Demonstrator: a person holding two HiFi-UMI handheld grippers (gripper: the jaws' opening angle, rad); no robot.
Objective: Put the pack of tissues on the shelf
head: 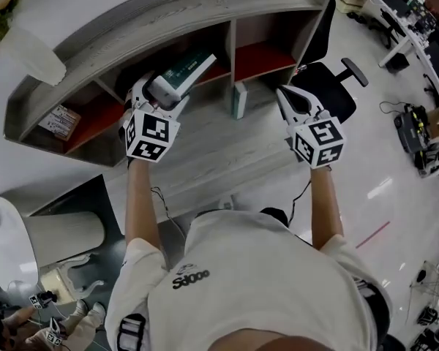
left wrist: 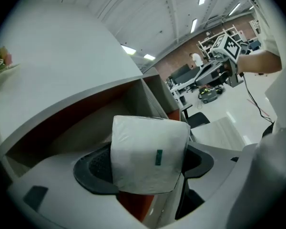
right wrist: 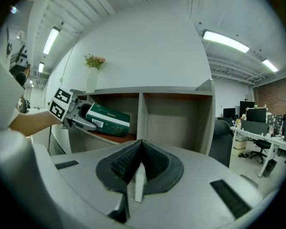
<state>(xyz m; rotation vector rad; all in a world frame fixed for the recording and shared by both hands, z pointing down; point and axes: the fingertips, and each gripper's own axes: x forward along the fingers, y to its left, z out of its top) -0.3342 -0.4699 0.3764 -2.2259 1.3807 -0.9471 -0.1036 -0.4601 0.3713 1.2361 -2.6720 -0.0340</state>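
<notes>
The pack of tissues [head: 188, 69] is green and white, and my left gripper [head: 165, 92] is shut on it at the mouth of the shelf's [head: 168, 14] middle compartment. In the left gripper view the pack's white end [left wrist: 148, 147] fills the gap between the jaws. The right gripper view shows the pack [right wrist: 108, 119] tilted over the red shelf floor, with the left gripper [right wrist: 79, 116] behind it. My right gripper [head: 287, 98] is held before the right compartment, its pads together [right wrist: 140, 149] and nothing between them.
A small box [head: 61, 121] lies in the shelf's left compartment. A white upright box [head: 238, 99] stands on the wooden desk [head: 227, 152] under the divider. A vase with flowers [right wrist: 92, 74] tops the shelf. A black office chair [head: 329, 86] sits to the right.
</notes>
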